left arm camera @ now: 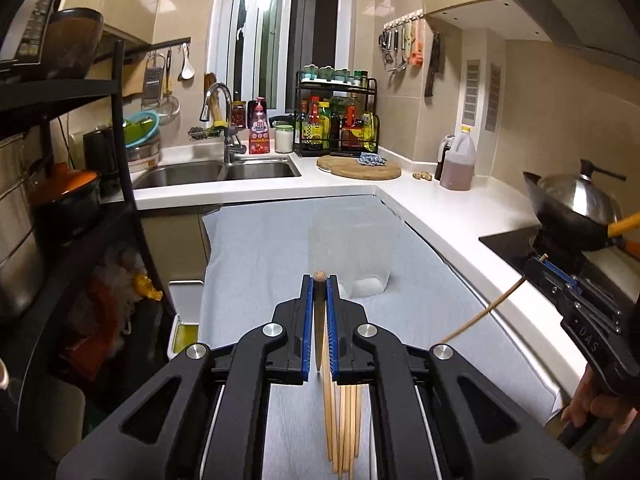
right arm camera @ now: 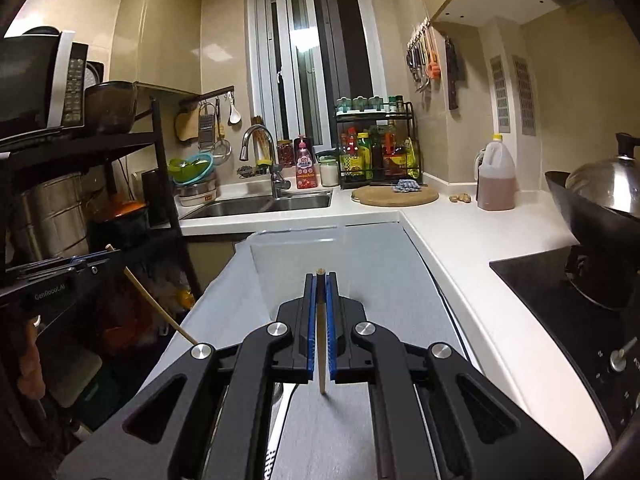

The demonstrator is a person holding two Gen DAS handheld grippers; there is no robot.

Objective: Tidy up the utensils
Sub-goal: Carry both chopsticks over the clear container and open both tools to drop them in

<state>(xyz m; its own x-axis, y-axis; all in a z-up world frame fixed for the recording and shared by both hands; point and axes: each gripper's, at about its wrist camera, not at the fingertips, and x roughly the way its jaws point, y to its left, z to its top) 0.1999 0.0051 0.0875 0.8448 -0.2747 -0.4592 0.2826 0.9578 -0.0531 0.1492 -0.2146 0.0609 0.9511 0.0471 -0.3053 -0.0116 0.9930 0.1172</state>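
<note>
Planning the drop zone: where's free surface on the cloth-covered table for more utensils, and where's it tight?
Free: grey cloth left of the clear plastic container, and the strip between it and the white counter edge. Tight: below the left gripper, where loose chopsticks lie. Each gripper, left and right gripper, already holds a chopstick.

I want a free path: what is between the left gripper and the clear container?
Only bare grey cloth between the left gripper and clear container, per the left wrist view.

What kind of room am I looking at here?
A home kitchen, most likely: a steel sink with a tap under the window, a rack of sauce bottles on the counter, and a wok on the stove.
</note>
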